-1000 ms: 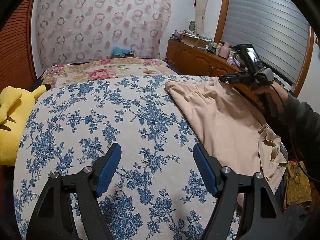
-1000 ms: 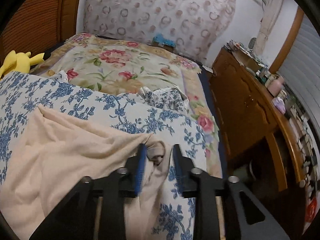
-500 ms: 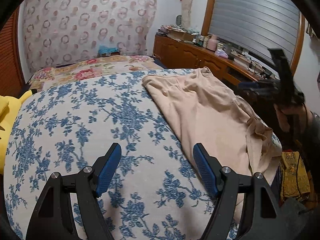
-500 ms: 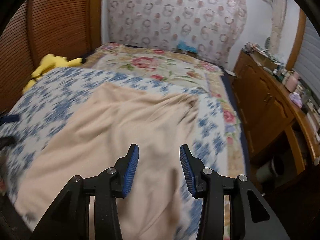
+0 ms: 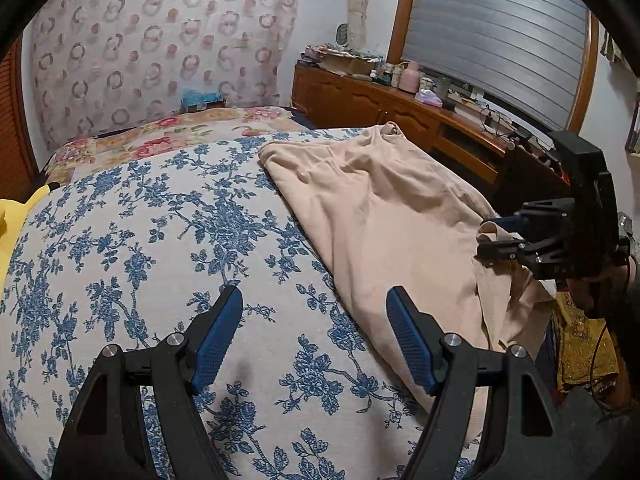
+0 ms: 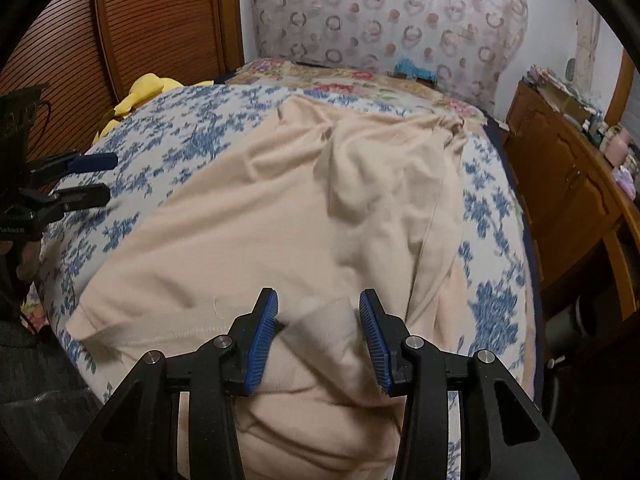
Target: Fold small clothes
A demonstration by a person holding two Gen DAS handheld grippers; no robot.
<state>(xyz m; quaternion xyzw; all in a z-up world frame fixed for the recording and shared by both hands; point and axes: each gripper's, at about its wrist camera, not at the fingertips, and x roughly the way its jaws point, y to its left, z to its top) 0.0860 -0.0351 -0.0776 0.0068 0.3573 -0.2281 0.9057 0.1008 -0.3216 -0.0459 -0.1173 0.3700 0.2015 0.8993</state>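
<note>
Both grippers — left gripper [image 5: 314, 336], right gripper [image 6: 318, 334] — gape empty; beige garment [image 5: 380, 216] drapes over the bedspread [image 5: 160, 240] edge.

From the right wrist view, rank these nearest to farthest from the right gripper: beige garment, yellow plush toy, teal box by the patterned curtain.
1. Beige garment: a bunched fold sits between the right gripper fingers.
2. Yellow plush toy: far left, at the edge of the blue floral bedspread.
3. Teal box: beyond the bed, against the ring-patterned curtain.
</note>
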